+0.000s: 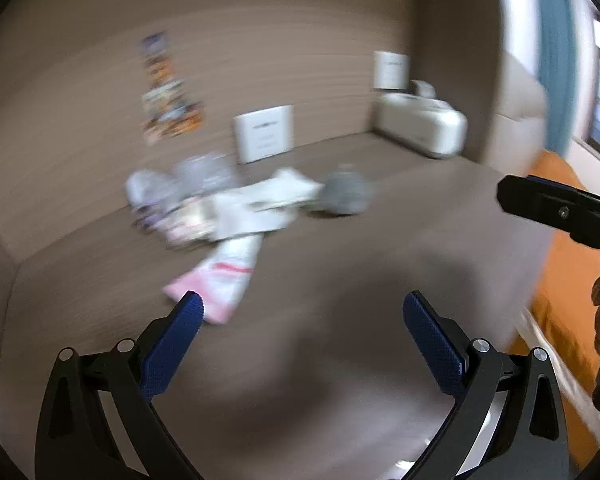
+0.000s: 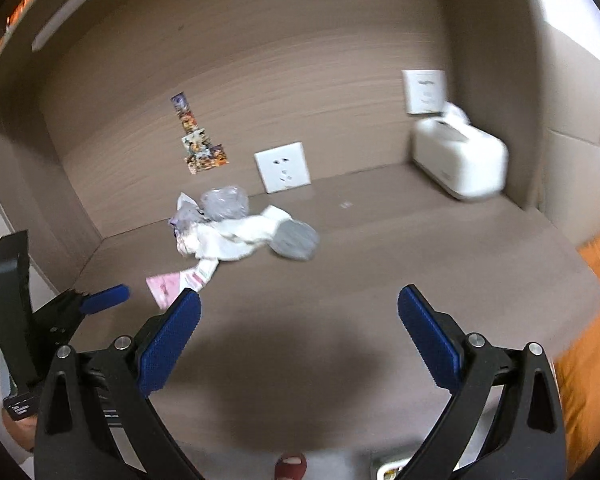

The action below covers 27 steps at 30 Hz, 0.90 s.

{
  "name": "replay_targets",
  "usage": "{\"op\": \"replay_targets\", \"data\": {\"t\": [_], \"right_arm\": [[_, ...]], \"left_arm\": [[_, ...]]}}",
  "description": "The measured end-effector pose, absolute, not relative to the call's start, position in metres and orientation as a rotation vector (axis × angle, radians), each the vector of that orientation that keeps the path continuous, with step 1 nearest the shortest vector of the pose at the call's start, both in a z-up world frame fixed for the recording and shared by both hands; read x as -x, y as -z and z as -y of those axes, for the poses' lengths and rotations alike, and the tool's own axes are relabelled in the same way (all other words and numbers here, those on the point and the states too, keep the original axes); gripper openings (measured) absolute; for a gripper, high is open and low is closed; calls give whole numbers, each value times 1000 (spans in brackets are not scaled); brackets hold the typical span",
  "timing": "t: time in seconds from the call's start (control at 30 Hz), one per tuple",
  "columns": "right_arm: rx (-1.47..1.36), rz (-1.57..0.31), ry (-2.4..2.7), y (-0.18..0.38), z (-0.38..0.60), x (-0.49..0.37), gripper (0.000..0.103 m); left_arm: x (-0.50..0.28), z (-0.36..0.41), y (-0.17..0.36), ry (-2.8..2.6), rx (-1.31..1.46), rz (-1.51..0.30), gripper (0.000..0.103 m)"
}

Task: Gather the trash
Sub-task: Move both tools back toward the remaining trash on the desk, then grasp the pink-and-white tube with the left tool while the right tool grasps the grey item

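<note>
While nothing is held: the approach step is judged to be in hand.
Left gripper (image 1: 302, 306): jaws apart, empty.
Right gripper (image 2: 299, 300): jaws apart, empty.
Trash (image 2: 236, 232): crumpled wrappers piled on the brown shelf (image 2: 420, 264), near the wall socket (image 2: 283, 167).
Next: 1 gripper must be brought over the pink wrapper (image 2: 165, 286), nearest, and closed.

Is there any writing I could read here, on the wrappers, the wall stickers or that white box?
No text can be read.
Pink wrapper: red marks, too blurred.
Wall stickers: coloured pictures, any lettering too small.
White wall panel: faint grey print, illegible.
White box: no legible label.
Socket plate: only holes, no words.
</note>
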State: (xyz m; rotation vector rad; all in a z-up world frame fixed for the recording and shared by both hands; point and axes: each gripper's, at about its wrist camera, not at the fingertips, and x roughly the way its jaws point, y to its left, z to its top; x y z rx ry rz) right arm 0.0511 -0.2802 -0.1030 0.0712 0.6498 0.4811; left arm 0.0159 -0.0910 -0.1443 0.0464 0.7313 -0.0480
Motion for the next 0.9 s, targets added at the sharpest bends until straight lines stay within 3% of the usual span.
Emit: {"op": "replay_targets", "data": {"t": [0.4, 0.5, 0.57, 0.67, 0.77, 0.8, 0.83, 0.9], "right_arm": [[54, -806, -438, 153, 204, -143, 98], [72, -824, -422, 159, 197, -158, 98], [86, -837, -411, 162, 193, -169, 94], [100, -852, -405, 168, 187, -181, 85], [124, -879, -400, 175, 181, -190, 62], [140, -882, -392, 177, 179, -191, 49], [152, -885, -392, 178, 179, -191, 39], [150, -875, -390, 177, 180, -189, 31]], "left_arm": [[-78, 20, 189, 97, 180, -835, 96], [-87, 18, 196, 135, 198, -857, 71], [-90, 15, 202, 153, 204, -879, 66], [-94, 13, 204, 165, 208, -874, 62], [-97, 10, 204, 158, 203, -875, 45], [-99, 9, 205, 160, 199, -881, 26], [-99, 9, 205, 160, 195, -885, 22], [-98, 7, 204, 173, 204, -893, 15]]}}
